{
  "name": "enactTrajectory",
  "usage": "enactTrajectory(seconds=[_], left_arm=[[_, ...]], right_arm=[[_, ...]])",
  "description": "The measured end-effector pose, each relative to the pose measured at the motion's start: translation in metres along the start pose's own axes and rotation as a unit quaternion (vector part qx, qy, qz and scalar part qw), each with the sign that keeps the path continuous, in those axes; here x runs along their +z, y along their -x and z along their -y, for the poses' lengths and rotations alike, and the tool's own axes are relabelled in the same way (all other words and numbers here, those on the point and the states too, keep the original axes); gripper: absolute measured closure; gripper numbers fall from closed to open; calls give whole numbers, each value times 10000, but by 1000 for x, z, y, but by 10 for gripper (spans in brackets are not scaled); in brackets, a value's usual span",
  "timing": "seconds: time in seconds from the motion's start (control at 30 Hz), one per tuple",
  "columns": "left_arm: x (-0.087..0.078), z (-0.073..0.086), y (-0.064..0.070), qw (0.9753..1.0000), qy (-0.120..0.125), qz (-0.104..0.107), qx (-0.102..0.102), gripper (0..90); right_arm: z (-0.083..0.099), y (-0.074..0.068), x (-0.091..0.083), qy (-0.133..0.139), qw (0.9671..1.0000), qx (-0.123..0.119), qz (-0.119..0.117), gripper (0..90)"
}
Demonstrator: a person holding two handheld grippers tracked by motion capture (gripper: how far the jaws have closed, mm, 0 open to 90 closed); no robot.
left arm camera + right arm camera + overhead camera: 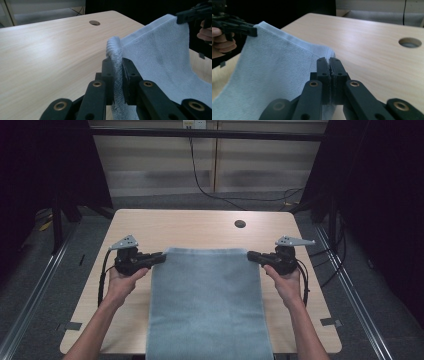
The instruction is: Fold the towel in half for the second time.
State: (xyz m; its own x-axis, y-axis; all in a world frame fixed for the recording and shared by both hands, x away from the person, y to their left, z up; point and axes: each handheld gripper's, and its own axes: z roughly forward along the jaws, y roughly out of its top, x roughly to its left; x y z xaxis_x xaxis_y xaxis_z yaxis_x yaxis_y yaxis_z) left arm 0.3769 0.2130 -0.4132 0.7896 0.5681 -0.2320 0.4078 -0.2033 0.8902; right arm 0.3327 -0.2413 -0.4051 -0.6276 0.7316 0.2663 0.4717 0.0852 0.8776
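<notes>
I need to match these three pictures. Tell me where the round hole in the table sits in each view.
High view: the round hole is far, right of centre, beyond the towel.
Left gripper view: hole at top, left of centre.
Right gripper view: hole at the right edge.
Shared landmark: the towel's far edge, clamped at both corners.

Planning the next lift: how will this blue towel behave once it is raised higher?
The towel is probably floppy: it sags between the left gripper and the right gripper. Its terry pile likely resists slipping. It looks light.
</notes>
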Motion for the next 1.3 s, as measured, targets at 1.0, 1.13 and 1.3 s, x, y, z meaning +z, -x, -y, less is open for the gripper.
enactTrajectory(seconds=[1.0, 1.13, 1.3], left_arm=[[-18, -70, 15, 9982, 464, 26, 377, 819], [-27, -45, 24, 9982, 317, 244, 448, 818], [-45, -15, 31, 9986, 378, 328, 182, 819]], right_arm=[[-88, -3, -11, 548, 9980, -311, 1, 879], [-61, -19, -18, 381, 9982, -451, -124, 880], [-24, -34, -37, 288, 9981, -405, -352, 880]])
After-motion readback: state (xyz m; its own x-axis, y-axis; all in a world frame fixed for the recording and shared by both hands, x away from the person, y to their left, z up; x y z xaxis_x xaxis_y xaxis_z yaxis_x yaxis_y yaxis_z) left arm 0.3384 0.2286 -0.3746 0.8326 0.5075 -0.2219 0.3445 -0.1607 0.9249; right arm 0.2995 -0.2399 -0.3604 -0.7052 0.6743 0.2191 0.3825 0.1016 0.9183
